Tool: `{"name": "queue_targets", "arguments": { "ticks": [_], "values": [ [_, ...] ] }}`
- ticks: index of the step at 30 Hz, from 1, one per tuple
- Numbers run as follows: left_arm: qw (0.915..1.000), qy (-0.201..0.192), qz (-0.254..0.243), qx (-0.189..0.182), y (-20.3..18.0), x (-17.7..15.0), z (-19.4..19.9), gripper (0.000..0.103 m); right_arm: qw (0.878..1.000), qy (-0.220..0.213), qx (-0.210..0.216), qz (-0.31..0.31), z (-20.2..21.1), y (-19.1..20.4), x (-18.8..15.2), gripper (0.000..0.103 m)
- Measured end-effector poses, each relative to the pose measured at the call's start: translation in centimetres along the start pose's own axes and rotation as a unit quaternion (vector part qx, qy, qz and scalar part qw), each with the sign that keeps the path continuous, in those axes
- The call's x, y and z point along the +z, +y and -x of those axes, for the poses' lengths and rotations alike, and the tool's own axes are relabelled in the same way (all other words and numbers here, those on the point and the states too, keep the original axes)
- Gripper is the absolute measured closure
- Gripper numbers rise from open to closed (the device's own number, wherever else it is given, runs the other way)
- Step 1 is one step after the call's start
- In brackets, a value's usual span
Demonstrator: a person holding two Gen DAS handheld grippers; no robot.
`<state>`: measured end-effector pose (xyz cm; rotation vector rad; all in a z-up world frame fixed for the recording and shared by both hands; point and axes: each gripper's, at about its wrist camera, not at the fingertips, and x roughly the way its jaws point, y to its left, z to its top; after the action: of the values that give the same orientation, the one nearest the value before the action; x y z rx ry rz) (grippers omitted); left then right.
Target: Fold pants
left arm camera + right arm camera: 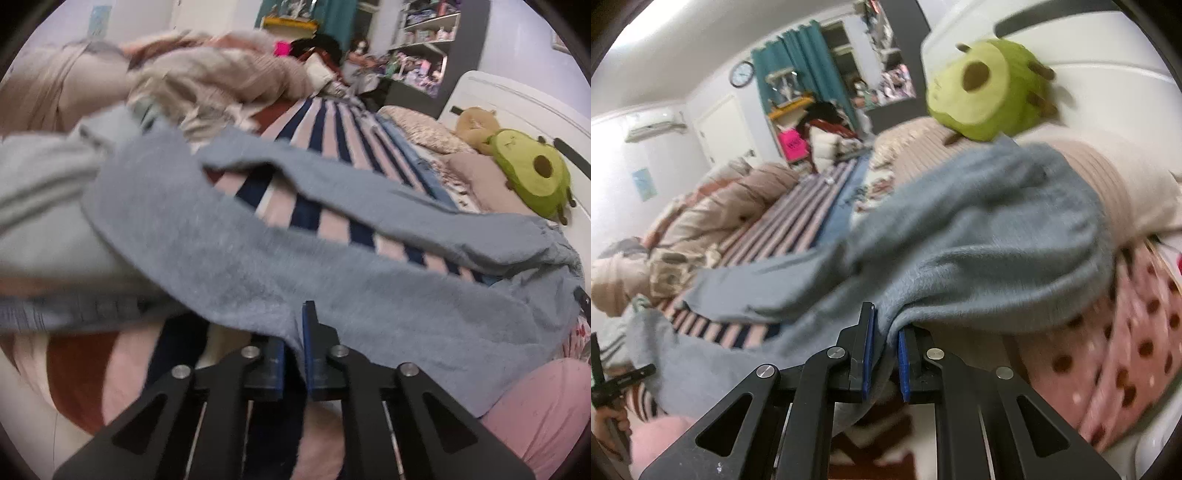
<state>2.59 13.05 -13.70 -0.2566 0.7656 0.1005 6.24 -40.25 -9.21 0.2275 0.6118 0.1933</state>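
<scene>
Grey-blue fleece pants (266, 258) lie spread across a striped bed cover, with both legs stretching away and a gap between them. My left gripper (295, 332) is shut on the near edge of the pants, with cloth pinched between its blue pads. In the right wrist view the same pants (979, 236) drape over a beige pillow. My right gripper (886, 328) is shut on a fold of the pants near their other end. The left gripper (613, 380) shows at the far left edge of the right wrist view.
The bed has a pink and navy striped cover (325, 147). A rumpled beige duvet (207, 81) lies at the far side. A green avocado plush (532, 173) sits on pillows by the white headboard (1108, 81). A pink dotted cloth (1126, 350) lies to the right.
</scene>
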Motion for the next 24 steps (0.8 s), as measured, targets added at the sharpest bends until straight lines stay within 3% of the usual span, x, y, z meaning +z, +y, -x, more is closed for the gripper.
{"name": "queue_targets", "arguments": {
  "ticks": [4, 10, 16, 24],
  "values": [
    [0.9993, -0.028, -0.025, 0.006, -0.9, 2.7, 0.7, 0.101, 0.999, -0.012, 0.018, 0.025, -1.0, 1.2, 1.9, 0.097],
    [0.9964, -0.064, -0.048, 0.028, -1.6, 7.4, 0.8, 0.101, 0.998, -0.032, 0.013, 0.052, -2.5, 1.8, 5.1, 0.099],
    [0.9952, -0.077, -0.055, 0.025, -1.8, 10.3, 0.5, 0.101, 0.997, 0.01, 0.018, 0.069, -3.3, 1.6, 5.9, 0.099],
    [0.9941, -0.074, -0.07, 0.038, -2.8, 14.2, -1.7, 0.101, 0.998, -0.013, 0.015, 0.06, -3.4, 0.8, 8.3, 0.099]
  ]
}}
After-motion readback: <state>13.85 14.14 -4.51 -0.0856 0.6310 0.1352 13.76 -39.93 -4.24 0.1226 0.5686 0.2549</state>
